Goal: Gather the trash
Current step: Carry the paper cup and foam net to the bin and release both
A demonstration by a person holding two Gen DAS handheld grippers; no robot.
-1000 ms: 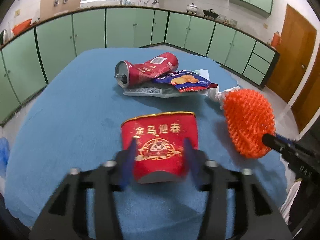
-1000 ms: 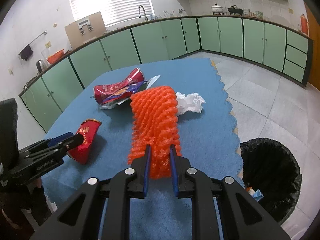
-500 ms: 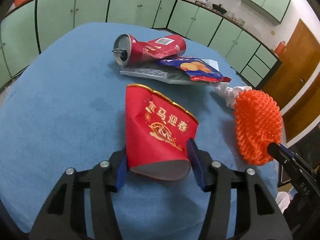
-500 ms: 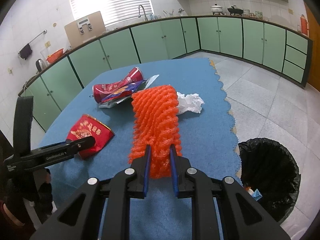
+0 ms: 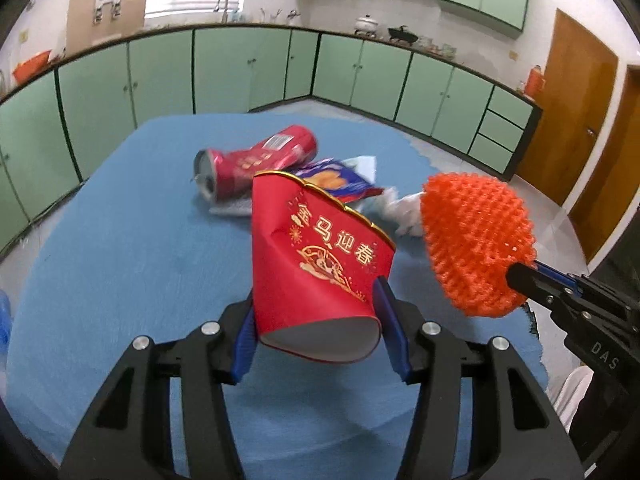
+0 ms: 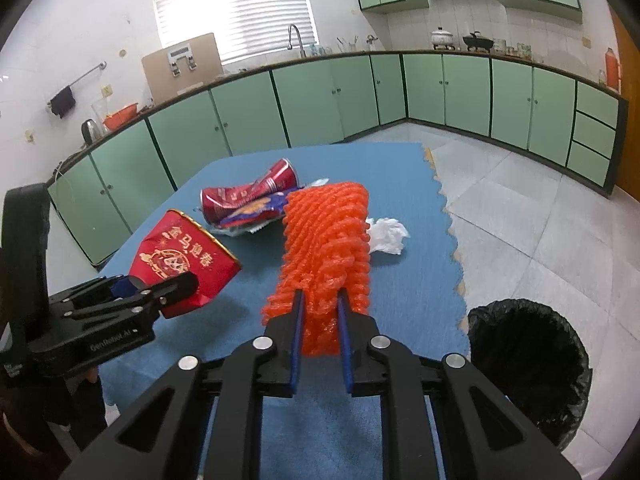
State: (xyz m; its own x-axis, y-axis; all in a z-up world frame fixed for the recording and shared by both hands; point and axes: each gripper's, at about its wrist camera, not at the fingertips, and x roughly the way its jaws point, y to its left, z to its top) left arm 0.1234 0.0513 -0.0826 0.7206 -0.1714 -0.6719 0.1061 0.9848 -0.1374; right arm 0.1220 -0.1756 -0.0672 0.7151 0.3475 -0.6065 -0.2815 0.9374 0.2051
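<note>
My left gripper (image 5: 316, 304) is shut on a crumpled red paper cup (image 5: 320, 256) with gold lettering and holds it above the blue-covered table (image 5: 120, 260). The right wrist view shows the same cup (image 6: 180, 256) in the left gripper (image 6: 160, 292) at the left. My right gripper (image 6: 320, 294) is shut on an orange foam net (image 6: 328, 240) held over the table, and its jaws are closing a little further on it. On the table behind lie a crushed red can (image 5: 256, 160), a blue snack wrapper (image 5: 332, 180) and a white tissue (image 6: 386, 234).
A black-lined trash bin (image 6: 528, 352) stands on the tiled floor off the table's right edge. Green cabinets run along the walls, and a wooden door (image 5: 580, 120) is at the right. A person's hand (image 6: 24, 432) holds the left gripper.
The left gripper closed on the red cup and lifted it off the table, tilting it. The right gripper kept its hold on the orange net and barely moved.
</note>
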